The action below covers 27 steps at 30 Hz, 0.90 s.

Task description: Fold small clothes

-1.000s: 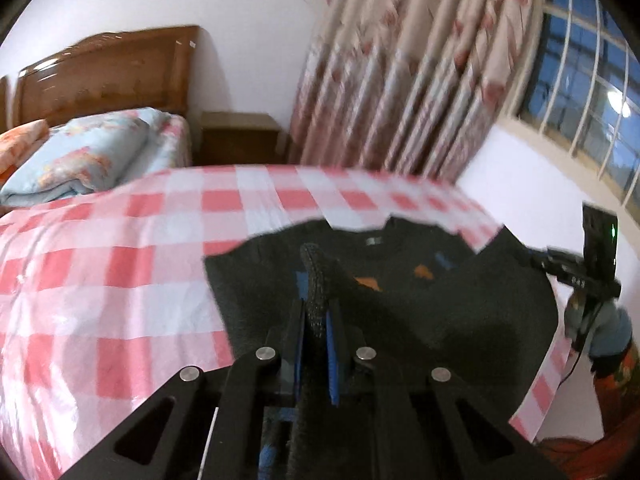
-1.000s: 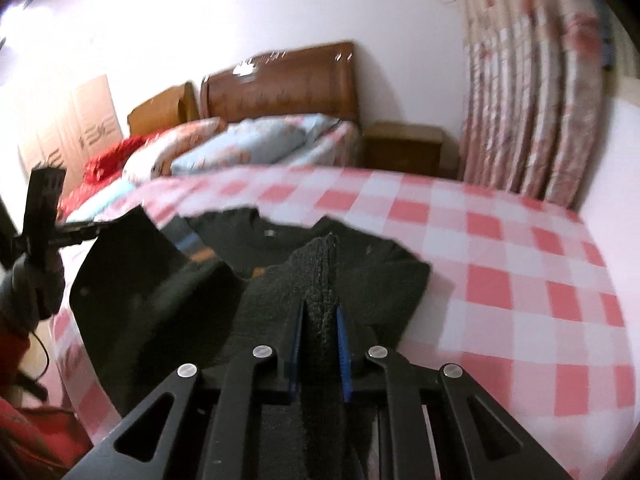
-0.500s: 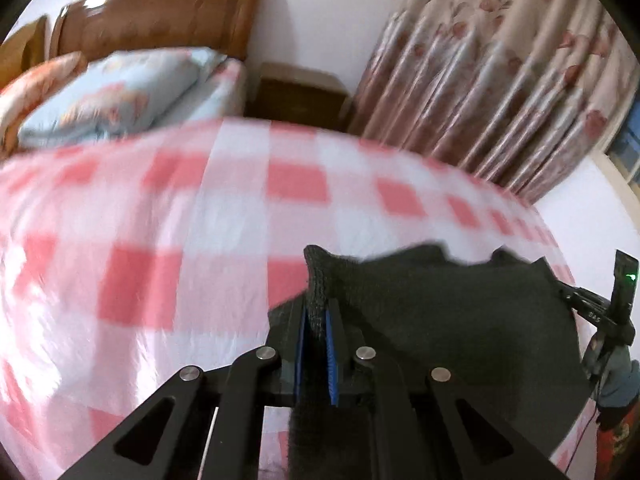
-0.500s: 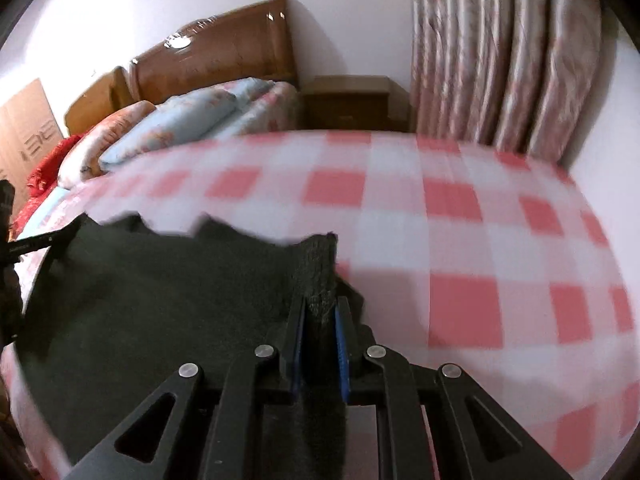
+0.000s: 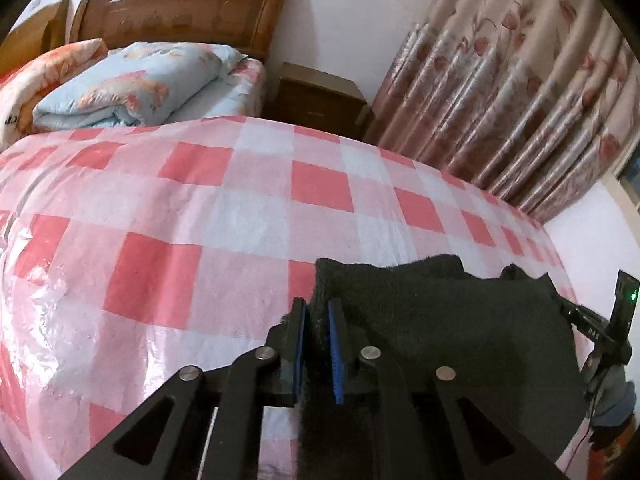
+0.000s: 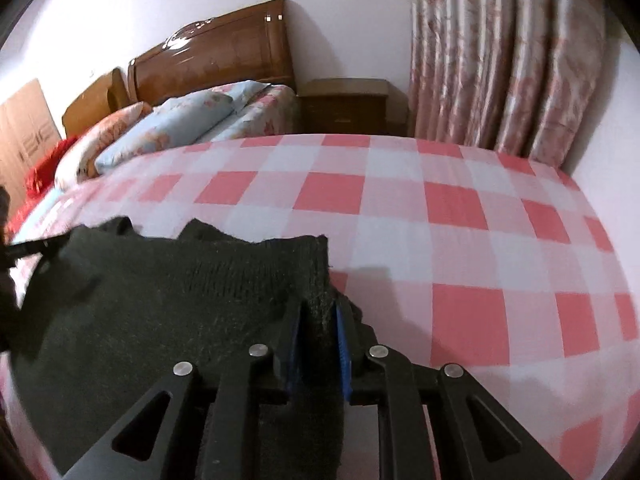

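The left tongs [image 5: 318, 344] are nearly closed, blue pads pinching one corner of the dark fuzzy knitted garment [image 5: 448, 320]. The right tongs [image 6: 319, 344] clamp its other corner the same way. The garment spreads between the two, sideways from each pair, over the near edge of the pink-and-white checked tabletop [image 6: 440, 232].

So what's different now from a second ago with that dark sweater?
Both grippers, left and right, carried the sweater's pinched edge forward over its collar and orange print, hiding them. Nothing was released: both stay clamped on the knit. The checked cloth and bed are unchanged.
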Each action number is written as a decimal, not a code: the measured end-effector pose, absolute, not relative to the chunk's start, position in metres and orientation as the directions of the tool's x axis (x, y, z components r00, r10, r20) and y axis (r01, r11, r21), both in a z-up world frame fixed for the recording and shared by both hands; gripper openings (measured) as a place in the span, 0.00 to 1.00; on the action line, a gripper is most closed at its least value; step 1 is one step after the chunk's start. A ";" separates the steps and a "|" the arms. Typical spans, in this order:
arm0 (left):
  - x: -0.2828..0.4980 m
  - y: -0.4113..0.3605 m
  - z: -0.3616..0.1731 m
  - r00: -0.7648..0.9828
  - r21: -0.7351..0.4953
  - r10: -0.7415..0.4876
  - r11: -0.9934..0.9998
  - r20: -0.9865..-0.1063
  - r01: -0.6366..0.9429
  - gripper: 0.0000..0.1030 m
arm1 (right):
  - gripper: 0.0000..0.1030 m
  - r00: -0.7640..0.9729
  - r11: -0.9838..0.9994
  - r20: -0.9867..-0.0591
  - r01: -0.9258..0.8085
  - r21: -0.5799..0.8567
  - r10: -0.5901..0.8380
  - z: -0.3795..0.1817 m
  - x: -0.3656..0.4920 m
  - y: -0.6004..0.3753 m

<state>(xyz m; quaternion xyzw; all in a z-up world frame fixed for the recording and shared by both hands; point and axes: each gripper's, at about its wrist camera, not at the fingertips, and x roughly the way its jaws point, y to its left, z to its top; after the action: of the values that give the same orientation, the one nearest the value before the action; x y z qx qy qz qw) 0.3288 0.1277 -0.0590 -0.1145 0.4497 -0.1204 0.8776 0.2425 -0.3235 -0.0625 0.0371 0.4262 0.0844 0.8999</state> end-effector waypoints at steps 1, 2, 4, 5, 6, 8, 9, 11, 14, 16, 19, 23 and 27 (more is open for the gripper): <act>0.325 0.130 -0.054 0.583 -0.287 -0.283 0.954 -0.761 0.089 0.23 | 1.00 0.619 0.987 -0.770 -0.102 0.121 0.158 -0.055 0.239 -0.324; 0.319 0.130 -0.045 0.622 -0.257 -0.242 0.964 -0.745 0.067 0.23 | 1.00 0.621 0.989 -0.770 -0.095 0.111 0.146 -0.049 0.235 -0.322; 0.297 0.121 -0.018 0.718 -0.187 -0.163 0.981 -0.676 0.046 0.23 | 1.00 0.670 0.989 -0.728 -0.117 0.092 0.147 -0.024 0.219 -0.314; 0.291 0.112 -0.008 0.744 -0.193 -0.181 0.979 -0.644 0.071 0.24 | 1.00 0.688 0.987 -0.709 -0.136 0.087 0.157 -0.016 0.214 -0.309; 0.286 0.099 0.001 0.759 -0.213 -0.219 0.971 -0.612 0.109 0.29 | 1.00 0.700 0.982 -0.691 -0.170 0.083 0.180 -0.006 0.211 -0.296; 0.285 0.064 0.006 0.735 -0.239 -0.309 0.950 -0.604 0.202 0.37 | 1.00 0.682 0.969 -0.696 -0.231 0.090 0.227 -0.003 0.214 -0.266; 0.289 0.046 0.003 0.700 -0.236 -0.346 0.938 -0.625 0.254 0.38 | 1.00 0.661 0.961 -0.708 -0.259 0.096 0.249 -0.006 0.216 -0.252; 0.298 0.006 -0.009 0.630 -0.197 -0.375 0.921 -0.680 0.336 0.38 | 1.00 0.610 0.946 -0.743 -0.311 0.095 0.275 -0.017 0.225 -0.219; 0.312 -0.022 -0.029 0.582 -0.163 -0.362 0.916 -0.729 0.366 0.38 | 1.00 0.550 0.925 -0.784 -0.373 0.078 0.288 -0.036 0.234 -0.178; 0.320 -0.026 -0.043 0.555 -0.145 -0.331 0.924 -0.763 0.353 0.38 | 1.00 0.503 0.915 -0.821 -0.401 0.054 0.269 -0.051 0.243 -0.162; 0.334 -0.025 -0.061 0.507 -0.099 -0.267 0.937 -0.819 0.335 0.38 | 1.00 0.463 0.910 -0.846 -0.411 0.060 0.265 -0.061 0.253 -0.158; 0.334 -0.005 -0.063 0.492 -0.173 -0.314 0.934 -0.812 0.312 0.38 | 1.00 0.451 0.941 -0.866 -0.333 0.063 0.218 -0.067 0.265 -0.178; 0.318 0.030 -0.061 0.541 -0.190 -0.289 0.954 -0.790 0.234 0.38 | 1.00 0.494 0.976 -0.860 -0.217 0.024 0.130 -0.067 0.260 -0.220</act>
<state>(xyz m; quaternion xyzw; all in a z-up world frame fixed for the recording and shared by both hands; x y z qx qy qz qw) 0.3182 0.0302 -0.0607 -0.0306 0.4554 -0.1491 0.8772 0.2600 -0.2200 -0.0665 -0.0438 0.4930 0.1005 0.8631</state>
